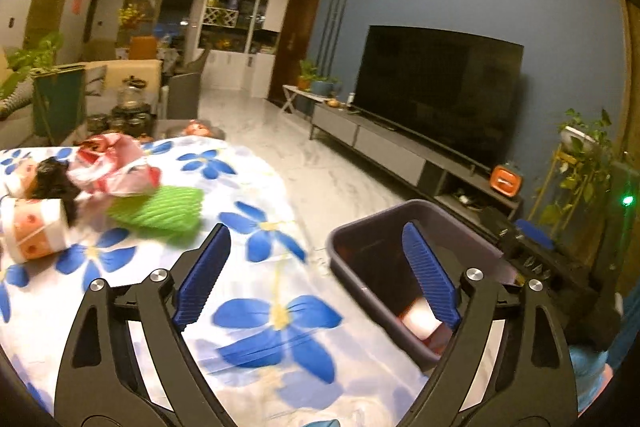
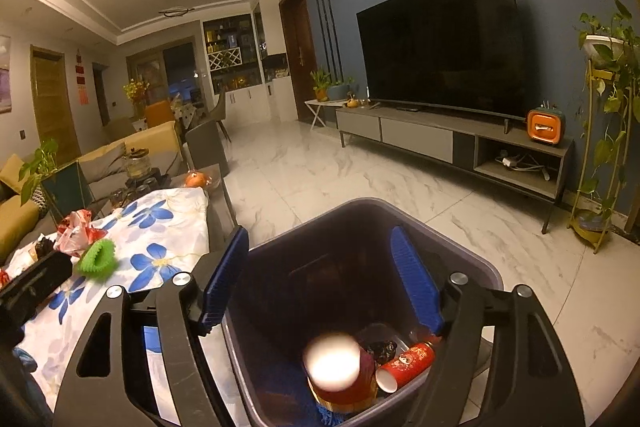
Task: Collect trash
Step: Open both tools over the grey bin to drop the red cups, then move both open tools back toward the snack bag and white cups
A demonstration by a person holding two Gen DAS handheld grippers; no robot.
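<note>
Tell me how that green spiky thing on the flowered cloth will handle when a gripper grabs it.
The green spiky thing looks like soft, ribbed rubber curled into an open ring, so it will probably flex and squash rather than resist. It seems light. Its ridges should help the grip, though blur hides detail.

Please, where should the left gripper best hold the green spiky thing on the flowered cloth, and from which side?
Probably the green spiky thing by its raised rim, from above: the right wrist view shows it as an open ring lying flat, so one finger fits inside, one outside.

Warm dim indoor light, ceiling glare upper left; fisheye bending at edges, motion blur nearby.
</note>
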